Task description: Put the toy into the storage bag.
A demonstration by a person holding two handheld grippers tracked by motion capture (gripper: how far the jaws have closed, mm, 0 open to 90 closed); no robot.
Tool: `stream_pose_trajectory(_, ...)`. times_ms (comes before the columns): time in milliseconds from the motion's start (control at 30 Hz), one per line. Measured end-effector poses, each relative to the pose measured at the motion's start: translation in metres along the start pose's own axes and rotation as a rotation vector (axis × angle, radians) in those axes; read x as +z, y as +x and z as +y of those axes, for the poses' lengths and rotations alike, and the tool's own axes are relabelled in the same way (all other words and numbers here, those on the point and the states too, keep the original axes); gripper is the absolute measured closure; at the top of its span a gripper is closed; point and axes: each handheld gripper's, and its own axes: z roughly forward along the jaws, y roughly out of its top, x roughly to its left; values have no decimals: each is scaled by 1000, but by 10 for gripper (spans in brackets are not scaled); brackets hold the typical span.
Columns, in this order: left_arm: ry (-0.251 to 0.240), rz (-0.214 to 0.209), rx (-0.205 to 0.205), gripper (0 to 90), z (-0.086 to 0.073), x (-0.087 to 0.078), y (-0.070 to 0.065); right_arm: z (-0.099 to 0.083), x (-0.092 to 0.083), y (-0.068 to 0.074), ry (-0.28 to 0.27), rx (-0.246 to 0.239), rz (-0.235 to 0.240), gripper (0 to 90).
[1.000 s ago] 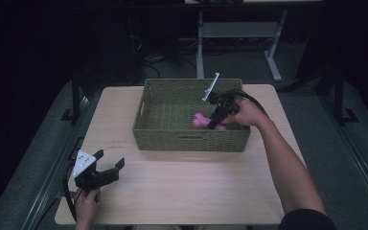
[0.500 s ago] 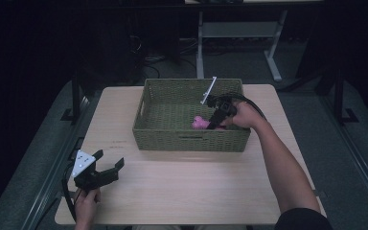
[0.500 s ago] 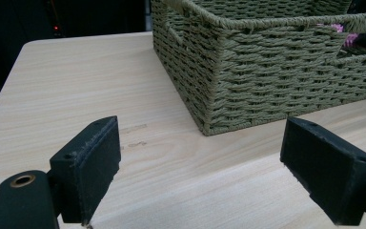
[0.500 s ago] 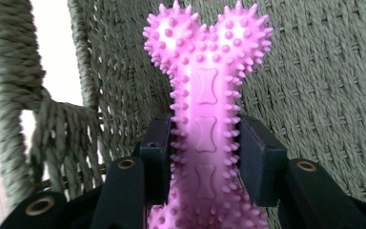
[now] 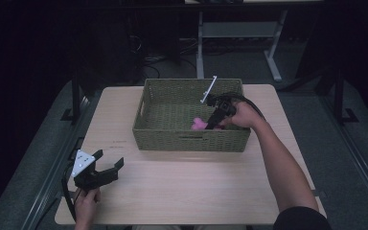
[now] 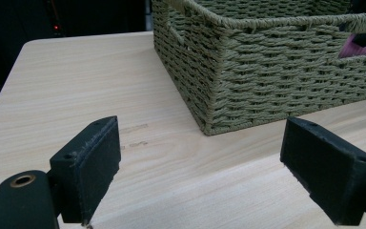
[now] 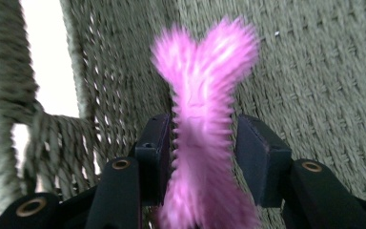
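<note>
Reaching down into the green woven basket (image 5: 190, 136) is the person's right hand (image 5: 243, 115), and the right gripper (image 7: 204, 143) it holds has its two black jaws on either side of a fuzzy pink toy (image 7: 205, 119). The left jaw seems to press it, but there's a sliver of gap on the right and the shot is blurry, so I honestly can't tell if it's actually clamped. From above, the pink toy (image 5: 199, 124) sits inside the basket, close to its front wall and toward the right side. Over at the near left corner of the light wooden table (image 5: 182, 187), the left gripper (image 6: 200, 167) is spread wide with nothing between its jaws, held low by the left hand (image 5: 86, 203), well apart from the basket (image 6: 276, 71).
</note>
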Motion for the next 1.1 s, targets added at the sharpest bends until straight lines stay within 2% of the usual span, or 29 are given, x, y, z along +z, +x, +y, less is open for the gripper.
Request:
stream_pose_trajectory(200,1,-5,0,130,0,1,0,-1,-7,1,-25,21,-13,499)
stream_pose_trajectory(467,2,-14,0,130,0,3,-1,-6,-21,6,-87,32,-30,465)
stream_pose_trajectory(933,4,-8,-3,130,0,2,0,-11,-36,11,-103,48,-57,400)
stream_pose_trajectory(1100,4,-10,-5,130,0,2,-1,-13,-45,14,-125,56,-69,357)
